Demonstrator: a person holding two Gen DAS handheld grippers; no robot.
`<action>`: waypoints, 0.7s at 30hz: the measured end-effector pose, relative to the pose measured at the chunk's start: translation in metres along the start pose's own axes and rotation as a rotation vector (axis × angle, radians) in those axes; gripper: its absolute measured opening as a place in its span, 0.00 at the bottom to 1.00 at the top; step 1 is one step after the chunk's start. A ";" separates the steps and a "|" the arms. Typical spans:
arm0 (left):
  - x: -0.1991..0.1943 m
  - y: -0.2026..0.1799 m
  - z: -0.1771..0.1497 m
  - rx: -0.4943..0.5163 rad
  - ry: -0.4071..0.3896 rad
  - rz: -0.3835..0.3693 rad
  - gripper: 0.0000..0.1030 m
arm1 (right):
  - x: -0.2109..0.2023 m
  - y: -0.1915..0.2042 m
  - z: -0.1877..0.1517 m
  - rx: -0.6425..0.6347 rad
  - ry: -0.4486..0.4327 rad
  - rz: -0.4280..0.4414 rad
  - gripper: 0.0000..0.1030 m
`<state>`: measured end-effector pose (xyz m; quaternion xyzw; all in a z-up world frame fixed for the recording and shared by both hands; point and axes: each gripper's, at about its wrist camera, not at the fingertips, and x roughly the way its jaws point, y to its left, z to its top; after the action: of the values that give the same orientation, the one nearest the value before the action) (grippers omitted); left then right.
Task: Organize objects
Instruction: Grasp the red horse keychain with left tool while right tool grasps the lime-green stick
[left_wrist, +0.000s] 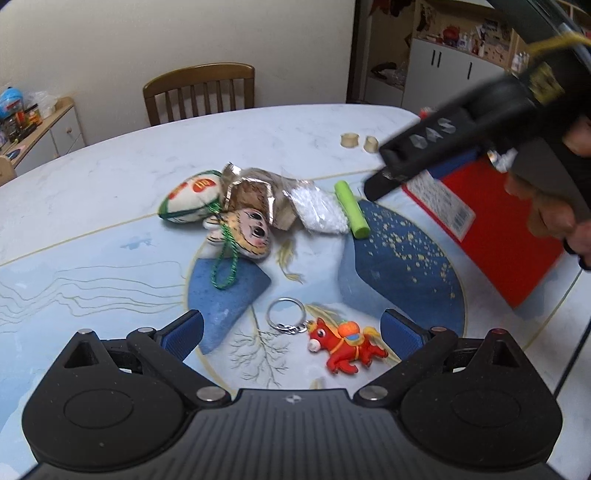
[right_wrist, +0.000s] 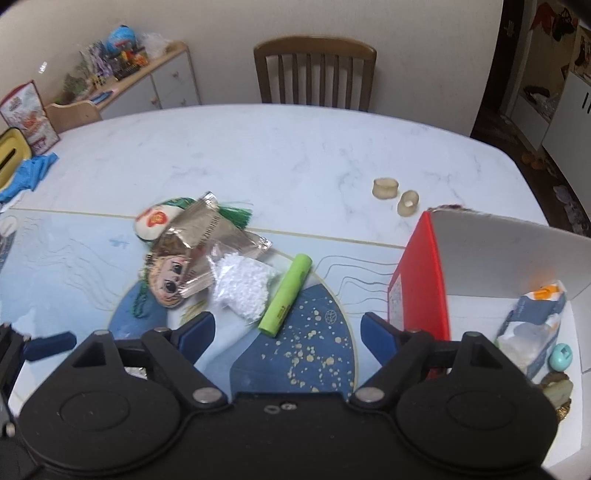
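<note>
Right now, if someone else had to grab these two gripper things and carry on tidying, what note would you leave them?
Left gripper: open, empty, low over the red horse keychain.
Right gripper: open, empty, beside the red box, facing the green tube.
Done: a pouch, a teal egg and other small bits lie in the box.
Left on the table: keychain, tube, white bead bag, foil packet, doll-face charm, plush ball, green bead chain, two small beige caps.
</note>
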<state>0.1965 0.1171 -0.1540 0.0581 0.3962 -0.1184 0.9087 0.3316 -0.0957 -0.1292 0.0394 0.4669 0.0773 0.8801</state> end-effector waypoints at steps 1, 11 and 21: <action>0.003 -0.002 -0.001 0.006 0.003 -0.006 0.99 | 0.003 0.003 0.001 -0.020 0.002 0.000 0.82; 0.022 -0.014 -0.006 0.050 0.009 -0.009 0.99 | 0.023 0.020 0.008 -0.079 0.005 -0.020 0.72; 0.027 -0.020 -0.008 0.083 -0.016 -0.025 0.99 | 0.054 0.011 0.004 -0.042 0.097 -0.029 0.57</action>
<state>0.2035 0.0946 -0.1797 0.0901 0.3842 -0.1465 0.9071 0.3636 -0.0756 -0.1695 0.0102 0.5078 0.0763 0.8580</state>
